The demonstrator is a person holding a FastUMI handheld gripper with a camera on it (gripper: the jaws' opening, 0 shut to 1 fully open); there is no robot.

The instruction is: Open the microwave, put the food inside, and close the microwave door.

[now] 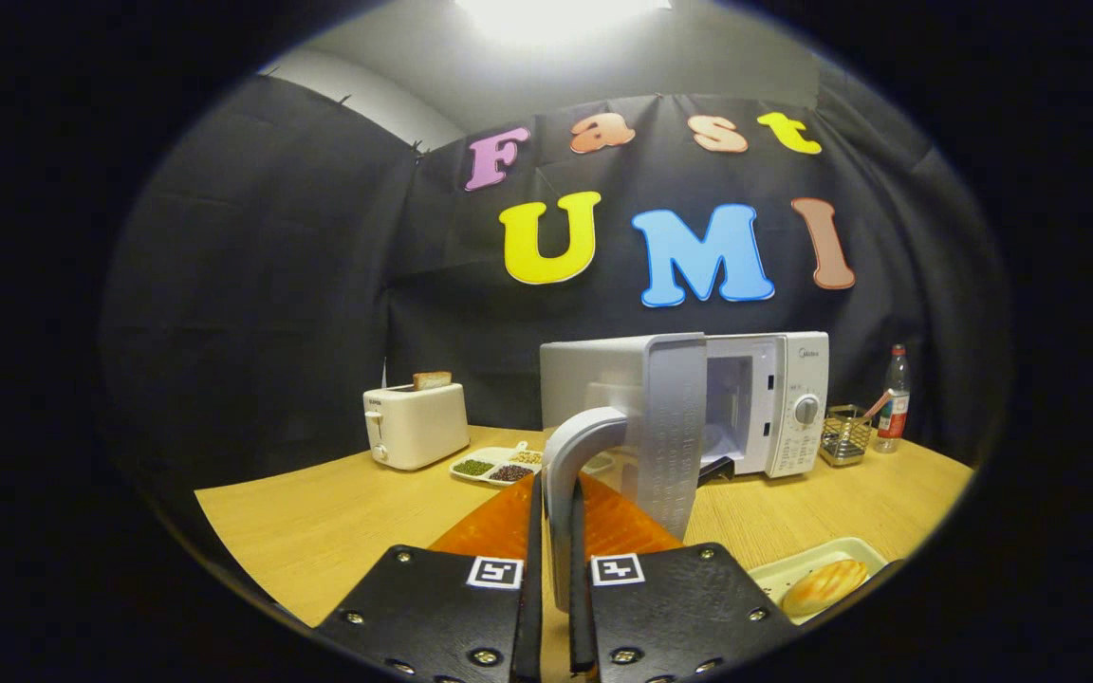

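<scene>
I have the gripper (556, 531) closed down on the microwave's door handle (573, 455), both fingers (535, 531) pressing its upright bar from either side with hardly any gap left. The door (668, 432) stands swung well out from the microwave (784, 403), edge-on to me, and the cavity behind it is open to view. My reading is that the opening step is nearly done and only needs finishing cleanly. To do that well I would follow the arc of the hinge rather than pull straight back, letting my wrist turn with the handle so the fingers do not twist or slip along it, and I would keep the pull gentle so the microwave does not slide on the table (338, 517). Once the door is wide enough to clear a path into the cavity, I would let go squarely and back off without nudging the door inward. The food, a bread roll (826, 583), sits on a tray (784, 569) on the table just right of my fingers, near at hand. The toaster (414, 422) and the dish of beans (494, 467) lie off to the left, well out of the swing.
</scene>
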